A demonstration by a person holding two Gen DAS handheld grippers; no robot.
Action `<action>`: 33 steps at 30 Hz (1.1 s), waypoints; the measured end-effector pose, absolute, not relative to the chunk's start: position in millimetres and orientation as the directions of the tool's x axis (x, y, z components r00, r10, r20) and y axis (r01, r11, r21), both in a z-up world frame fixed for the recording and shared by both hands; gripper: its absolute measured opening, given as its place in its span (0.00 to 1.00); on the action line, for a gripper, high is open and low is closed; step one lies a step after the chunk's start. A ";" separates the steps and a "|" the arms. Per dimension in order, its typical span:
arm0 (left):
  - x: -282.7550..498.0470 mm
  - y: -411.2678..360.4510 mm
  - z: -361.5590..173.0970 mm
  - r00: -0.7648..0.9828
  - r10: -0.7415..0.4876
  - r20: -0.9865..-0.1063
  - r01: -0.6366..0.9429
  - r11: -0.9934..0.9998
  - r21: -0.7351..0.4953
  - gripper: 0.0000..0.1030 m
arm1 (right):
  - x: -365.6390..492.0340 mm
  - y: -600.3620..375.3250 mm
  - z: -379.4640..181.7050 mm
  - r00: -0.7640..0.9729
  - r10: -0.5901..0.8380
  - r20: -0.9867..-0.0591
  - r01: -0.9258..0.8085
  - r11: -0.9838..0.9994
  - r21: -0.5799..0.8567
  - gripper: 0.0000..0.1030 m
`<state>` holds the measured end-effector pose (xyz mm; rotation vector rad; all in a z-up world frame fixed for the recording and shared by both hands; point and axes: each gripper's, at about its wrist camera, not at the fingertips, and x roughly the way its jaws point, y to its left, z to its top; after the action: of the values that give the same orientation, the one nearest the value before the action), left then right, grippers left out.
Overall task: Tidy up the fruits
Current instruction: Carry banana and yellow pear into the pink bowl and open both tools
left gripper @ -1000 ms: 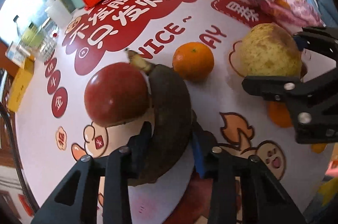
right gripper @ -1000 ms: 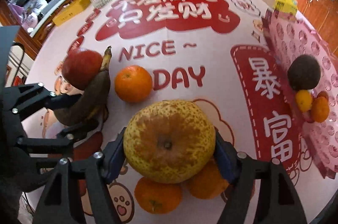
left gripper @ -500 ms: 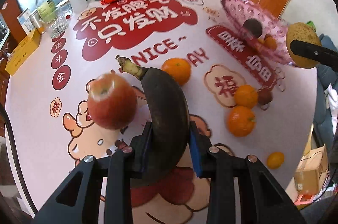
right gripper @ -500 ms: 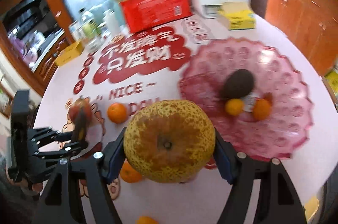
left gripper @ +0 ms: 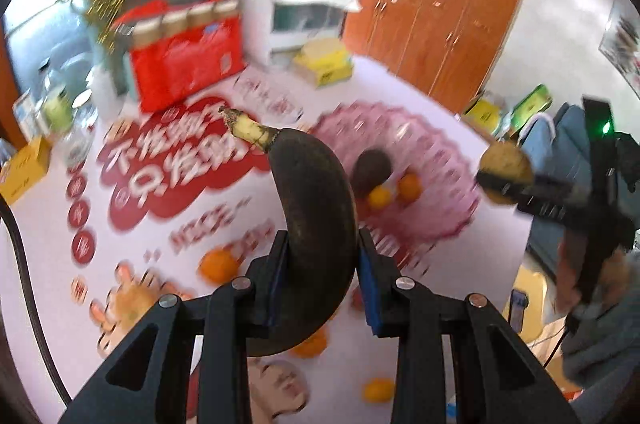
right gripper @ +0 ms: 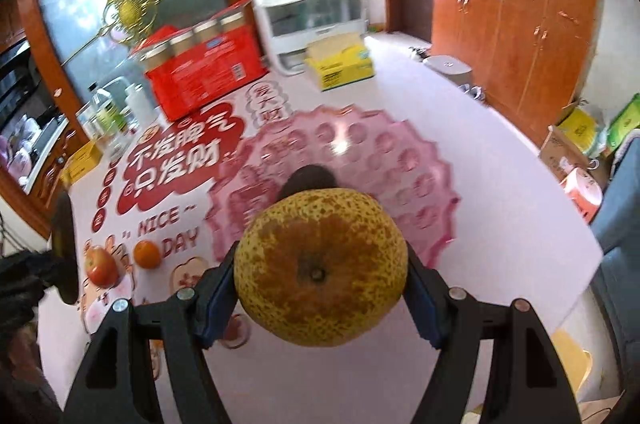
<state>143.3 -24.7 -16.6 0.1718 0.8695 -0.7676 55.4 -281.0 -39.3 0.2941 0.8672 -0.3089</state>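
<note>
Our left gripper (left gripper: 322, 282) clamps a blackened banana (left gripper: 316, 224) at centre frame; our right gripper (right gripper: 320, 300) clamps a speckled yellow-brown pear (right gripper: 320, 266).

Home dining rm; wood cabinets (right gripper: 516, 36); printed tablecloth (right gripper: 460, 128); pink fruit plate (right gripper: 384, 160); tissue box (right gripper: 340, 64)

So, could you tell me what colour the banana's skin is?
The banana is almost entirely dark brown-black, with a yellowish stem; the left wrist view shows it best.
</note>
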 end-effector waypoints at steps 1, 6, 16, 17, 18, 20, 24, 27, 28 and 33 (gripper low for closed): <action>142.4 -37.5 -11.6 0.404 -0.546 -0.734 0.675 0.719 -0.163 0.29 | 53.7 -288.8 -38.1 0.611 -0.145 -0.778 0.384 0.914 0.132 0.71; 143.6 -91.2 -2.0 0.409 -0.566 -0.716 0.680 0.712 -0.174 0.29 | 52.7 -318.0 -41.1 0.608 -0.140 -0.781 0.380 0.915 0.132 0.71; 162.5 -188.8 -70.6 0.346 -0.480 -0.806 0.607 0.769 -0.198 0.30 | 77.6 -345.5 -81.3 0.555 -0.079 -0.828 0.273 0.958 0.092 0.71; 163.2 -193.2 -77.3 0.347 -0.468 -0.813 0.601 0.776 -0.191 0.30 | 79.9 -345.5 -84.0 0.552 -0.081 -0.830 0.261 0.962 0.080 0.71; 163.5 -198.9 -85.1 0.350 -0.448 -0.822 0.594 0.785 -0.174 0.30 | 83.1 -345.5 -87.6 0.547 -0.079 -0.834 0.242 0.968 0.066 0.71; 162.6 -209.4 -94.7 0.373 -0.409 -0.833 0.584 0.801 -0.131 0.30 | 88.4 -345.6 -93.7 0.536 -0.068 -0.842 0.207 0.977 0.053 0.71; 162.9 -216.3 -101.5 0.399 -0.370 -0.839 0.570 0.816 -0.089 0.30 | 98.0 -349.0 -103.0 0.517 -0.047 -0.854 0.159 0.986 0.043 0.72; 168.2 -216.4 -103.8 0.400 -0.364 -0.841 0.548 0.830 -0.098 0.30 | 104.2 -349.6 -108.4 0.508 -0.037 -0.860 0.136 0.990 0.038 0.72; 170.3 -215.9 -104.6 0.399 -0.365 -0.841 0.541 0.835 -0.105 0.30 | 106.7 -349.5 -110.6 0.504 -0.034 -0.863 0.127 0.991 0.036 0.72; 180.7 -210.9 -107.2 0.393 -0.381 -0.837 0.504 0.851 -0.151 0.30 | 114.3 -347.0 -122.4 0.472 -0.015 -0.881 0.096 0.995 0.035 0.72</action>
<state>180.7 -210.9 -107.2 0.1346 1.0224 -0.5637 114.3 -347.0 -122.4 0.0830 1.0769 -0.0680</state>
